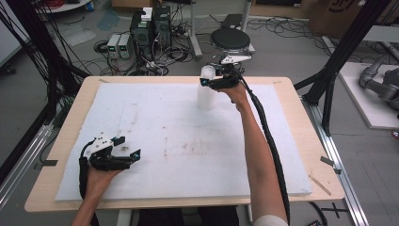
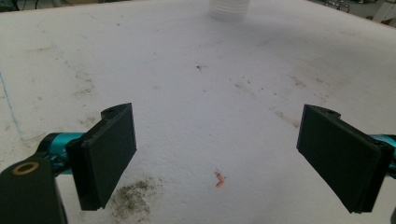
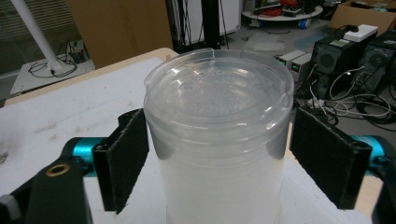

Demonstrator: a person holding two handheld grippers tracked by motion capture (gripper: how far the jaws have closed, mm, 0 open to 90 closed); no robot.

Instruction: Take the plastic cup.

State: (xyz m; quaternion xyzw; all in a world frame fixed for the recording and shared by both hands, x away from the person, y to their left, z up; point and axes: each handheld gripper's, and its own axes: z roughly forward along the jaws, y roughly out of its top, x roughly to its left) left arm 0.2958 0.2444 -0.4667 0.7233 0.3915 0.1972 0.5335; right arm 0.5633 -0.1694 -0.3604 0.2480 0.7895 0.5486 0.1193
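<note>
Translucent plastic jar stands upright between the right gripper jaws, flanked at three and nine o'clock, neither pad pressing yet.

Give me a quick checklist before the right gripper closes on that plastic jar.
1. Jar between the right gripper pads: ok, one pad on each side just below the lid.
2. Pads pressing on the jar: not ok, the left pad is at the wall, while a gap shows at the other.
3. Jar upright on the white mat: ok.
4. Lid seated: cannot tell, its rim looks uneven at one edge.
5. Left gripper out of the way: ok, open over bare mat near the front edge.
6. Room around the jar: ok, nothing stands beside it.
</note>
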